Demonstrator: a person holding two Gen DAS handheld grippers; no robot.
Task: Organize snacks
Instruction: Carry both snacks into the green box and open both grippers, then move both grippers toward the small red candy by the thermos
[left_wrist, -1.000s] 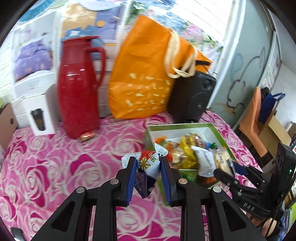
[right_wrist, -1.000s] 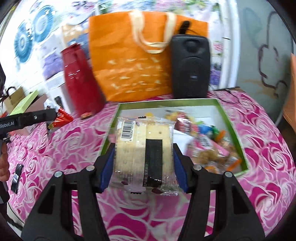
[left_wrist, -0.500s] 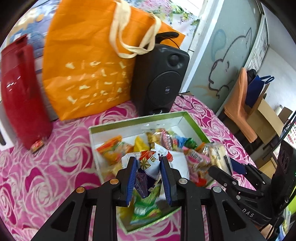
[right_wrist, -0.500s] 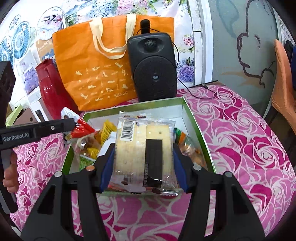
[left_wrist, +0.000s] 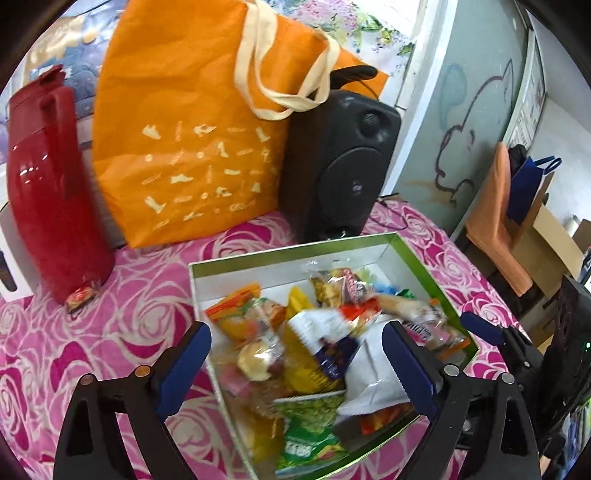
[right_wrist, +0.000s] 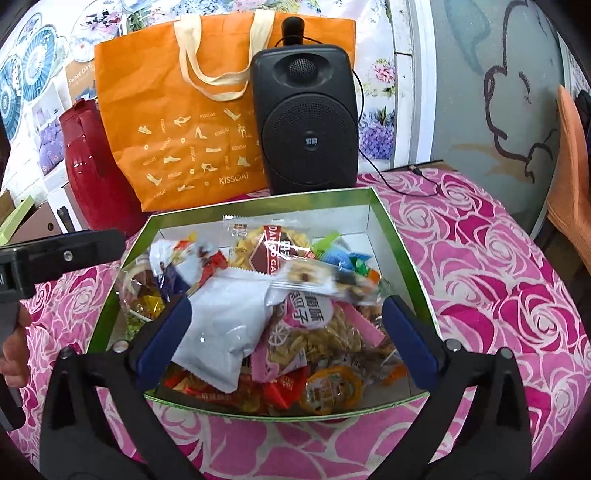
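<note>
Both the left gripper (left_wrist: 295, 354) and the right gripper (right_wrist: 282, 332) were wide open, holding nothing. The snacks (right_wrist: 295, 295) filled the green box (right_wrist: 402, 254). One red candy (left_wrist: 82, 295) waited at nine o'clock.

So the box (right_wrist: 402, 254) sits on the surface (right_wrist: 498, 280) pretty much in the middle, and it's stuffed with snack packets (right_wrist: 295, 314) piled on each other. Right behind it at the far side is the speaker (right_wrist: 308, 122), with the tote bag (right_wrist: 184, 129) just to its left, leaning against it by the look of things. Further left is the jug (left_wrist: 48, 184), and a small wrapped candy (left_wrist: 81, 295) lies on the surface at its base. A chair (left_wrist: 495, 225) is off to the far right, well apart from the surface.
</note>
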